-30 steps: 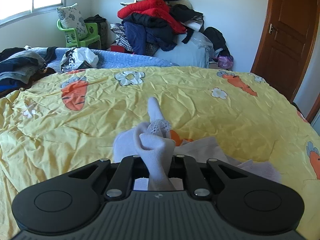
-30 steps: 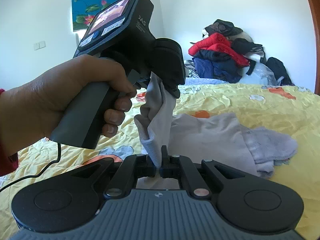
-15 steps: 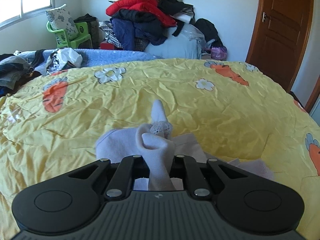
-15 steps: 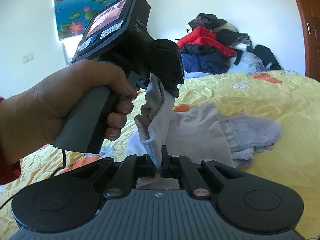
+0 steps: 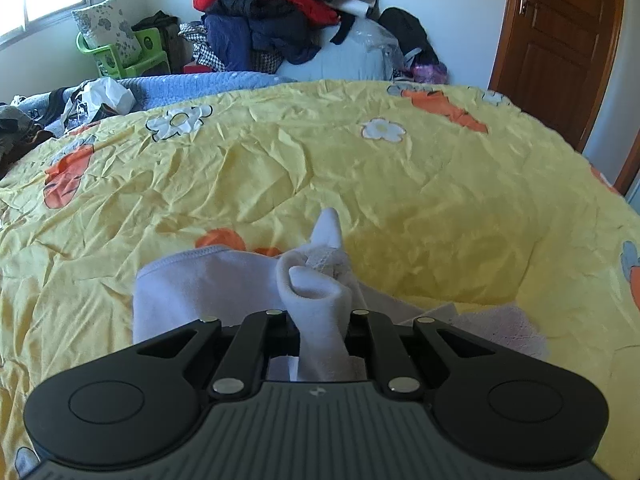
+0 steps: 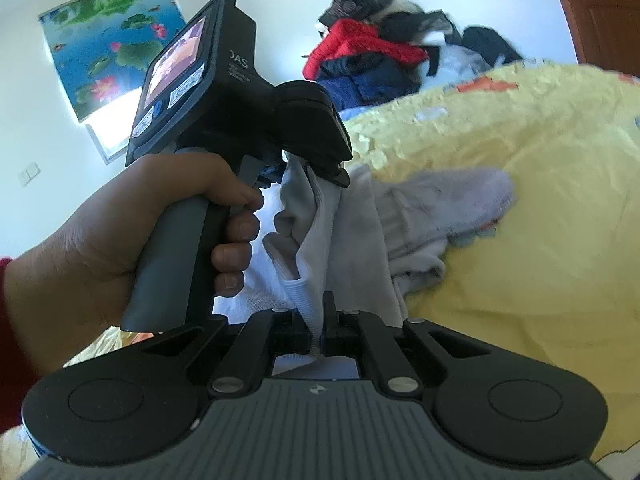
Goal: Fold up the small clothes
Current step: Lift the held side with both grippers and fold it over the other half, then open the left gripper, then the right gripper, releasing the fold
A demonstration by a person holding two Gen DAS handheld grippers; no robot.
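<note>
A white sock [image 6: 316, 240] hangs stretched between my two grippers above the yellow bedspread [image 5: 360, 184]. My right gripper [image 6: 320, 316] is shut on its ribbed cuff. My left gripper [image 6: 330, 170], held by a person's hand [image 6: 120, 220], pinches the other end from above. In the left wrist view that left gripper [image 5: 320, 316] is shut on the bunched white sock [image 5: 320, 292], whose lace-trimmed end pokes up past the fingers. A pale folded garment [image 5: 192, 284] lies on the bed just beneath. A grey sock [image 6: 460, 204] lies to the right of it.
A heap of red, navy and black clothes [image 5: 280, 12] stands against the far wall. A brown door [image 5: 560, 40] is at the right, and a green chair with a cushion [image 5: 120, 56] at the left. More clothes lie at the bed's left edge [image 5: 24, 128].
Both grippers have moved across and down toward the bed with the sock still stretched between them. The right wrist has rolled, so its view now tilts.
</note>
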